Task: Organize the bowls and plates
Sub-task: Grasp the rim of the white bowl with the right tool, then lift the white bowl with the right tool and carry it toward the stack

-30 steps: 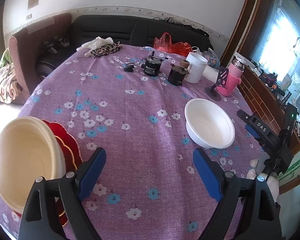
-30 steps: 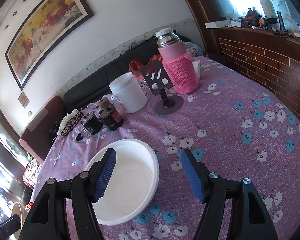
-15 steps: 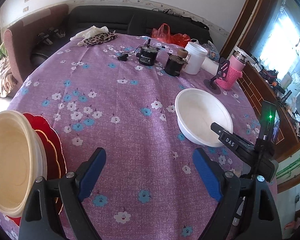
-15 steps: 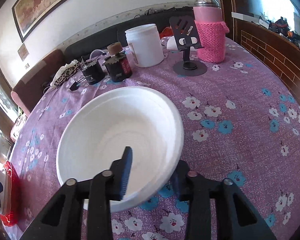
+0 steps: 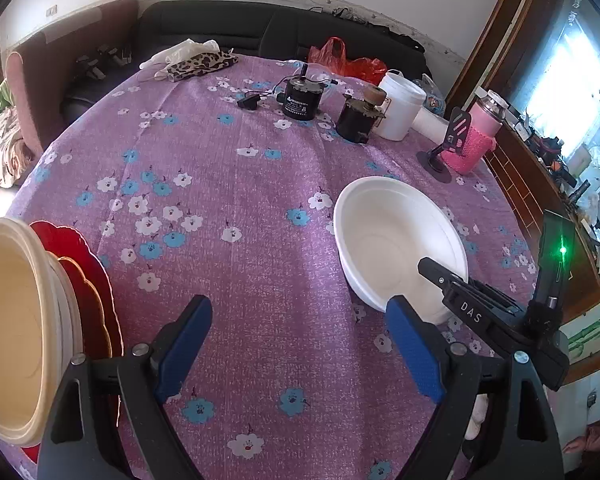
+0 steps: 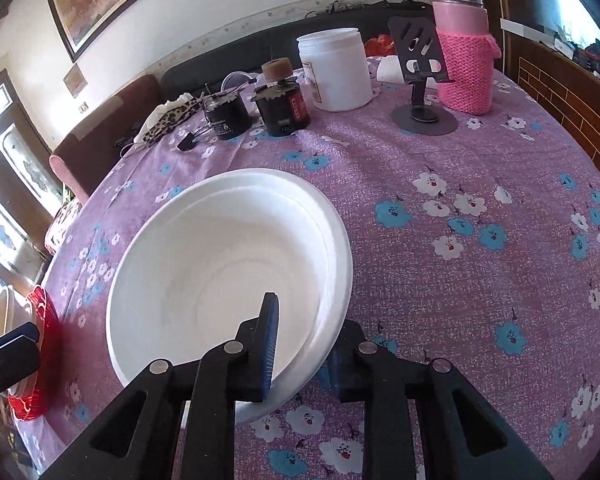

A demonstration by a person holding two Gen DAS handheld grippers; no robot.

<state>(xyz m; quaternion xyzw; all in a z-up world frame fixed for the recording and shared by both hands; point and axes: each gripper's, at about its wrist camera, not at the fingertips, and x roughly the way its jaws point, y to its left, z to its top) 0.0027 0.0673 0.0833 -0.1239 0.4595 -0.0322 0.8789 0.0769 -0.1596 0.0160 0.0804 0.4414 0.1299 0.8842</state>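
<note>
A white bowl (image 6: 228,264) sits on the purple flowered tablecloth (image 6: 440,200); it also shows in the left wrist view (image 5: 396,240) at the right. My right gripper (image 6: 304,344) is shut on the bowl's near rim, one finger inside and one outside. My left gripper (image 5: 300,344) is open and empty above the cloth. A cream bowl (image 5: 8,320) rests on stacked red plates (image 5: 84,276) at the left edge of the left wrist view; the stack also shows in the right wrist view (image 6: 40,320).
At the far side stand a white jar (image 6: 336,68), a pink knitted flask (image 6: 464,52), a black phone stand (image 6: 420,80), two dark motors (image 6: 256,108) and a leopard-print cloth (image 5: 200,64). A dark sofa lies behind the table.
My right gripper moved onto the white bowl and closed on its near rim. The left gripper stayed open and shifted only slightly.
</note>
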